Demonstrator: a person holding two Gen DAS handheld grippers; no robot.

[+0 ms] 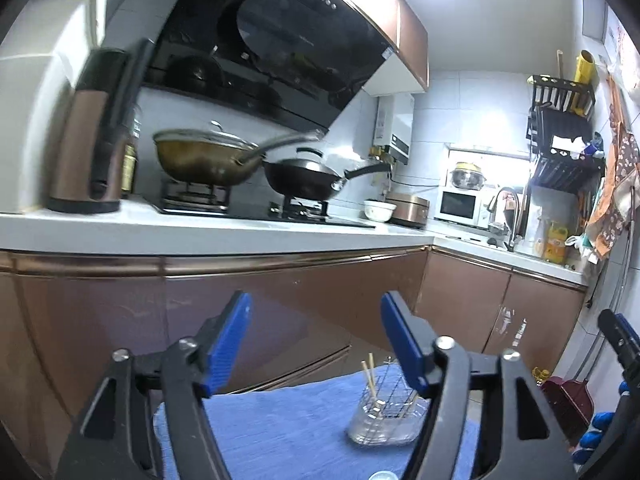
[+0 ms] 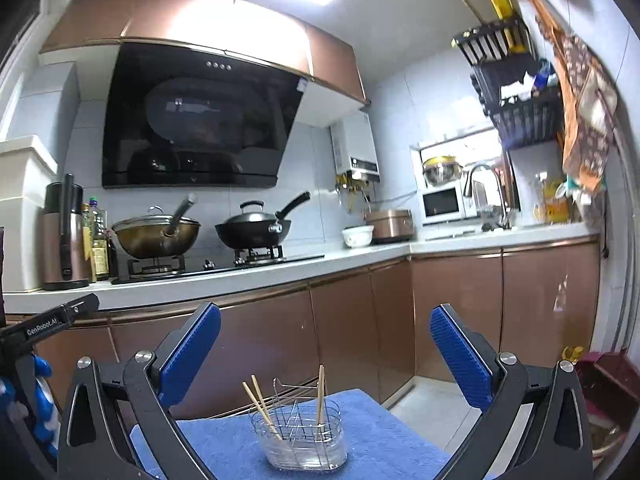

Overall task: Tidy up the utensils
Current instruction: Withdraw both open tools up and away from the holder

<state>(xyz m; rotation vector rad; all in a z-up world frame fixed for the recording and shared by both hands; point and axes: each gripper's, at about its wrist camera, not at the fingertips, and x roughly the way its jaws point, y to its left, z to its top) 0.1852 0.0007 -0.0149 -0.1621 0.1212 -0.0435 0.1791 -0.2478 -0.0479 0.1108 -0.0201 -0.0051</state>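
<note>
Both grippers hang raised above the work surface with nothing in them — the left gripper (image 1: 316,344) has its blue pads spread wide, and the right gripper (image 2: 325,354) is spread wider still. The utensil holder (image 2: 301,436), a clear tub with a wire insert, stands on a blue towel (image 2: 380,432) below and between the right gripper's fingers. Three chopsticks (image 2: 320,394) already stand in it, two leaning left and one nearly upright. No loose utensil shows in either view, so the sorting looks either finished or between pickups; which one cannot be told. If more remains, the next move calls for tilting a gripper down to find a utensil on the towel, then narrowing on its shaft.

Behind runs a white counter (image 2: 248,280) over copper-brown cabinets, with two woks on the hob — a black range hood (image 2: 192,120) above them.
</note>
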